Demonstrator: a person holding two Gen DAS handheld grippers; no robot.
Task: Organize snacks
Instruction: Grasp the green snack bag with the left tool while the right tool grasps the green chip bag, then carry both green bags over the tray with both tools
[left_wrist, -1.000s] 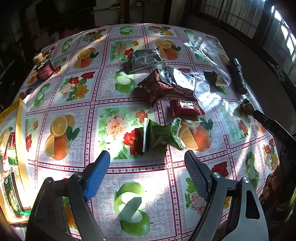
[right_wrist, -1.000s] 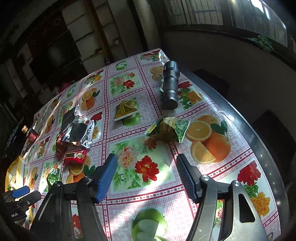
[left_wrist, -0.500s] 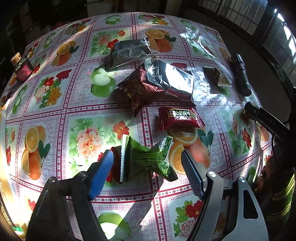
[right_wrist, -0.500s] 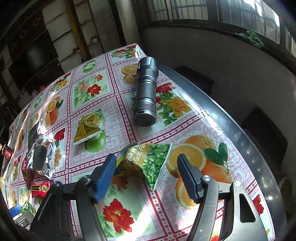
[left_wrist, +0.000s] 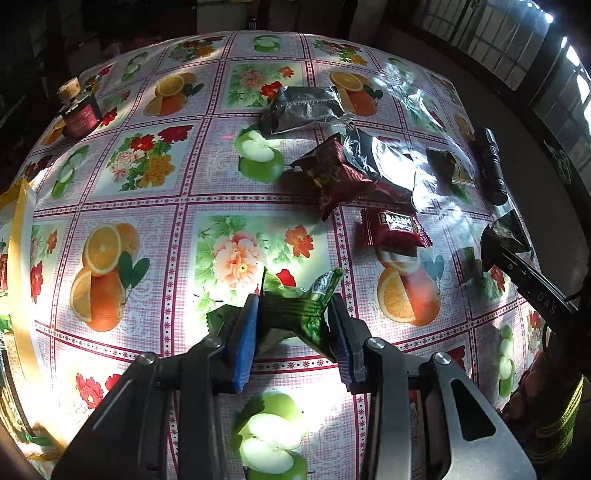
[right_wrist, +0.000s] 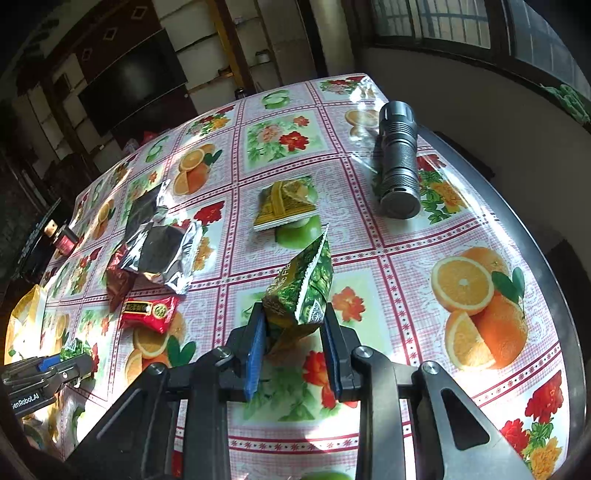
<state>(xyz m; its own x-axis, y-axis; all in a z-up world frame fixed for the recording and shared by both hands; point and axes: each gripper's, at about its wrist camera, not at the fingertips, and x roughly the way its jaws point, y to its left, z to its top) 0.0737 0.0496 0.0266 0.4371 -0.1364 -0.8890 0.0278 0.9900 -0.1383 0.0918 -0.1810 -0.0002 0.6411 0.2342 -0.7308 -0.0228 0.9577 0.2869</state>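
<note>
Sunlight falls across a worktop (left_wrist: 155, 206) covered with glossy oilcloth printed in squares of oranges, green apples and flowers; behind it in the right wrist view stand dark cabinets and a black screen (right_wrist: 133, 88), with barred windows (right_wrist: 480, 22) to the right. At the far left edge in the left wrist view lies a yellow bag (left_wrist: 20, 258), and farther back a small dark bottle (left_wrist: 79, 110) with a tan cap and a reddish label too small to read. The left gripper (left_wrist: 293, 325) has its blue-padded fingers (left_wrist: 245, 343) pressed against a dark green crinkled snack packet (left_wrist: 295, 310), pinched and crumpled between them just above the cloth. Beyond it lie a silver foil packet (left_wrist: 306, 109), a maroon snack packet (left_wrist: 332, 177) overlapped by a second silver foil packet (left_wrist: 384, 162), and a red packet (left_wrist: 393, 230) with a dark label whose characters are not legible. A black flashlight (left_wrist: 489, 166) lies near the right edge. In the right wrist view, "GenRobot.AI" is printed on the left gripper's body at lower left. A yellow-green flat packet (right_wrist: 284, 203) rests on a printed apple. The right gripper (right_wrist: 295, 347) clamps its fingers (right_wrist: 255, 354) on a green pea snack packet (right_wrist: 303, 291), lifted upright, lettered with a partial "Fla".
</note>
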